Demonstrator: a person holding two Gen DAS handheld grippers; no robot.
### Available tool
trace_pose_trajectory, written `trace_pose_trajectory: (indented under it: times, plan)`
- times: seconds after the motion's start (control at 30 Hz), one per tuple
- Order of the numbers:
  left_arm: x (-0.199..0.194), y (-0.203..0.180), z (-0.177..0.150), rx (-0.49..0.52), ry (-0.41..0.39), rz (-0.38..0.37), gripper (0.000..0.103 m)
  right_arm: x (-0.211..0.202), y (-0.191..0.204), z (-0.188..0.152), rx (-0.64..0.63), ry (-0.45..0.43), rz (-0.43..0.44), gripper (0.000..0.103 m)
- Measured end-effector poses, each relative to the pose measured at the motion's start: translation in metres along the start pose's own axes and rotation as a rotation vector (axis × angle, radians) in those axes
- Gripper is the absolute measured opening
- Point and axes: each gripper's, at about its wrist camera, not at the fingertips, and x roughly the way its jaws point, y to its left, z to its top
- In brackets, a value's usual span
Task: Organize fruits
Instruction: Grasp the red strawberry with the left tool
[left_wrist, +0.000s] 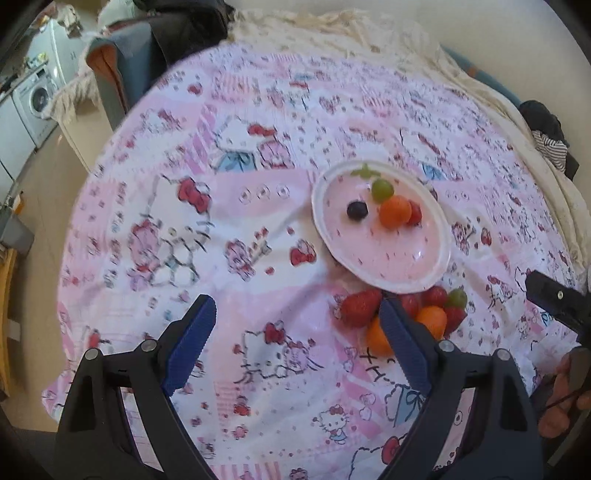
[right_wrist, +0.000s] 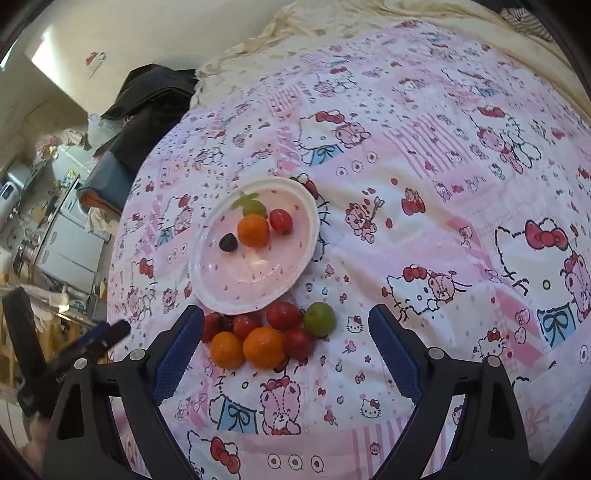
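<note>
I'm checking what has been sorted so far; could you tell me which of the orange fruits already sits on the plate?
The orange fruit beside the dark grape on the plate; the other two lie in the pile on the cloth.

Hand-held gripper: black frame, blue ribbed pads, silver screws.

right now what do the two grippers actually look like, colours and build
Both match: the left gripper and right gripper have matte black angular frames with triangular cut-outs and silver round bolts. Their fingers carry blue ribbed pads. No cables or markings show.
</note>
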Motion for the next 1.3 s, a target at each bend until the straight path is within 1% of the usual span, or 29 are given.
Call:
trace_pose_trajectory:
  times: [0.07, 0.1, 0.13, 0.2, 0.23, 0.3, 0.33, 0.37, 0.4, 0.43, 0.5, 0.57, 0.6, 0.7, 0.77, 0.87, 0.93, 1.03, 1.17, 1.27, 1.3]
  plan:
    - [0.010, -0.004, -0.002, 0.002, 0.038, -0.030, 0.088, 0.005, -0.004, 0.002, 0.019, 0.011, -0.010, 0.093]
    - [0.017, -0.006, -0.003, 0.001, 0.060, -0.049, 0.085, 0.007, -0.005, 0.002, 0.030, 0.018, -0.010, 0.093]
    - [0.023, -0.009, -0.004, 0.002, 0.075, -0.061, 0.078, 0.009, -0.007, 0.003, 0.041, 0.026, -0.009, 0.093]
    - [0.037, -0.018, -0.004, 0.025, 0.114, -0.076, 0.071, 0.012, -0.010, 0.004, 0.057, 0.036, -0.004, 0.093]
    - [0.044, -0.023, -0.004, 0.047, 0.128, -0.080, 0.070, 0.013, -0.011, 0.004, 0.063, 0.040, -0.002, 0.093]
    - [0.057, -0.033, -0.005, 0.117, 0.156, -0.070, 0.068, 0.015, -0.012, 0.005, 0.068, 0.046, 0.001, 0.093]
    - [0.061, -0.037, -0.005, 0.151, 0.162, -0.052, 0.064, 0.015, -0.012, 0.006, 0.069, 0.048, 0.003, 0.093]
    - [0.064, -0.039, -0.004, 0.185, 0.179, -0.037, 0.063, 0.016, -0.012, 0.007, 0.069, 0.049, 0.005, 0.093]
    - [0.066, -0.040, -0.001, 0.204, 0.200, -0.038, 0.063, 0.016, -0.012, 0.007, 0.068, 0.050, 0.008, 0.093]
    - [0.066, -0.040, 0.001, 0.220, 0.220, -0.049, 0.063, 0.017, -0.012, 0.008, 0.066, 0.052, 0.008, 0.093]
    - [0.067, -0.041, 0.005, 0.286, 0.269, -0.073, 0.063, 0.018, -0.013, 0.009, 0.066, 0.058, 0.008, 0.093]
    - [0.069, -0.048, 0.007, 0.388, 0.290, -0.059, 0.063, 0.019, -0.014, 0.010, 0.079, 0.067, 0.016, 0.093]
    - [0.073, -0.051, 0.007, 0.436, 0.314, -0.063, 0.061, 0.020, -0.015, 0.010, 0.087, 0.073, 0.023, 0.093]
    - [0.085, -0.061, 0.004, 0.561, 0.391, -0.097, 0.050, 0.020, -0.013, 0.012, 0.090, 0.074, 0.040, 0.093]
    - [0.091, -0.067, 0.003, 0.643, 0.413, -0.083, 0.048, 0.019, -0.010, 0.012, 0.071, 0.071, 0.031, 0.093]
    - [0.100, -0.074, -0.001, 0.721, 0.460, -0.092, 0.045, 0.018, -0.011, 0.011, 0.067, 0.070, 0.022, 0.093]
    - [0.106, -0.080, -0.004, 0.775, 0.466, -0.086, 0.045, 0.019, -0.012, 0.012, 0.073, 0.075, 0.022, 0.093]
    - [0.111, -0.087, -0.005, 0.833, 0.453, -0.098, 0.045, 0.021, -0.013, 0.013, 0.075, 0.077, 0.014, 0.093]
    - [0.115, -0.095, -0.001, 0.912, 0.424, -0.142, 0.045, 0.023, -0.012, 0.013, 0.067, 0.083, 0.004, 0.093]
    - [0.119, -0.101, 0.004, 0.929, 0.426, -0.158, 0.044, 0.025, -0.011, 0.012, 0.058, 0.089, -0.006, 0.093]
    - [0.121, -0.102, 0.006, 0.920, 0.436, -0.160, 0.039, 0.026, -0.010, 0.011, 0.054, 0.091, -0.010, 0.093]
